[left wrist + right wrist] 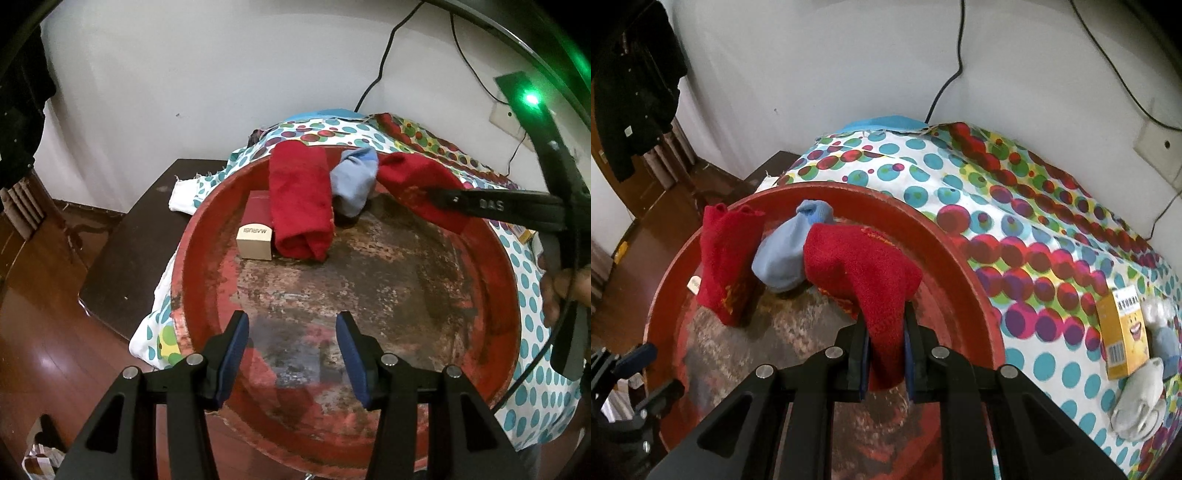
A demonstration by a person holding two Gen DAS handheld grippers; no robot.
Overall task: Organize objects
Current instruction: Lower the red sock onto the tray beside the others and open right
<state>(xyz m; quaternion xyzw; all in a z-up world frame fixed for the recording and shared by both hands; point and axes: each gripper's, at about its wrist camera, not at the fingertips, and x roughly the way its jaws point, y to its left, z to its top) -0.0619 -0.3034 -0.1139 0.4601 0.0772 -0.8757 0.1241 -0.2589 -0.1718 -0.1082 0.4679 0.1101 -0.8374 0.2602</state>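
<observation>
The right gripper (pixel 885 349) clamps a red sock (pixel 862 273) over the red basin (pixel 960 258), just ahead; 1 release looks next. The left gripper (pixel 291 354) hangs unclenched.

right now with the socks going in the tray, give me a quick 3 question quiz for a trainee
1. True or false: the right gripper is shut on a red sock.
2. Which thing lies outside the red tray? A) blue sock B) yellow box C) tan box
3. Fill in: the left gripper is ____ and holds nothing.

Key: 1 true; 2 B, it sits on the dotted cloth beside the tray; 3 open.
</observation>
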